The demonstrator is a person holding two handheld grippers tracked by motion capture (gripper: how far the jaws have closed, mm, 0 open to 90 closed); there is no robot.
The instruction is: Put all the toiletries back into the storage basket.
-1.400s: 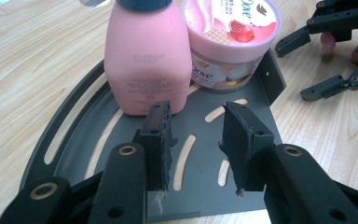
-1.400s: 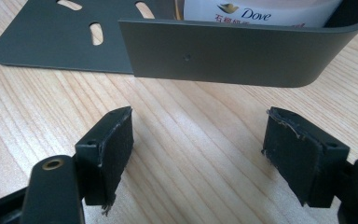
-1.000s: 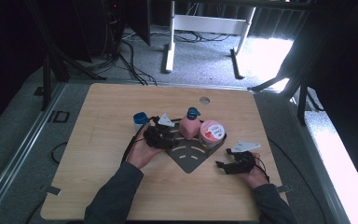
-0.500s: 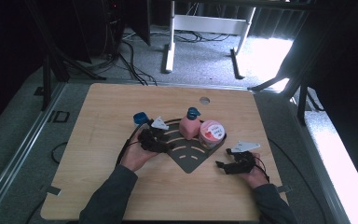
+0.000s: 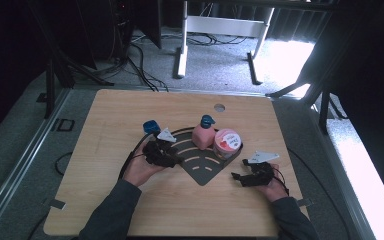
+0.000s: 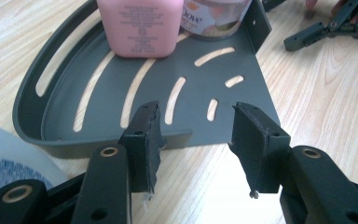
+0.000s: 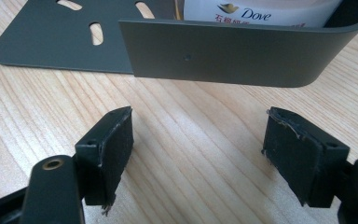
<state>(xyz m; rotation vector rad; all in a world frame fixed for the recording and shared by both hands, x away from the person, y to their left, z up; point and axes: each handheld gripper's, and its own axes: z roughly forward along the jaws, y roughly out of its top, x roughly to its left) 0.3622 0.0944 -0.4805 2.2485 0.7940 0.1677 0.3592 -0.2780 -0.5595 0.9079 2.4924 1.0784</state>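
Observation:
A dark grey slotted corner tray [image 5: 205, 170] lies mid-table. In it stand a pink bottle [image 5: 203, 136] with a blue cap and a pink-lidded Dove jar [image 5: 227, 142]. My left gripper [image 5: 176, 159] sits at the tray's left edge. Its jaws have just been opening and are open with nothing gripped [image 6: 198, 140]; the tray's rim [image 6: 98, 147] lies just beyond the pads, and the pink bottle [image 6: 137, 25] stands farther in. My right gripper [image 5: 236, 176] rests on the table right of the tray, open and empty [image 7: 198, 149], facing the tray's wall [image 7: 223, 51] and the jar [image 7: 261, 11].
A blue-topped container [image 5: 151, 126] stands just behind my left hand; its white and blue side [image 6: 4, 158] is at the lower left of the left gripper view. A round hole [image 5: 219, 107] is in the tabletop at the back. Bare wood surrounds the tray.
My left hand has drawn back leftward from the pink bottle to the tray's left edge. The bottle and jar stay put. The right hand has not moved.

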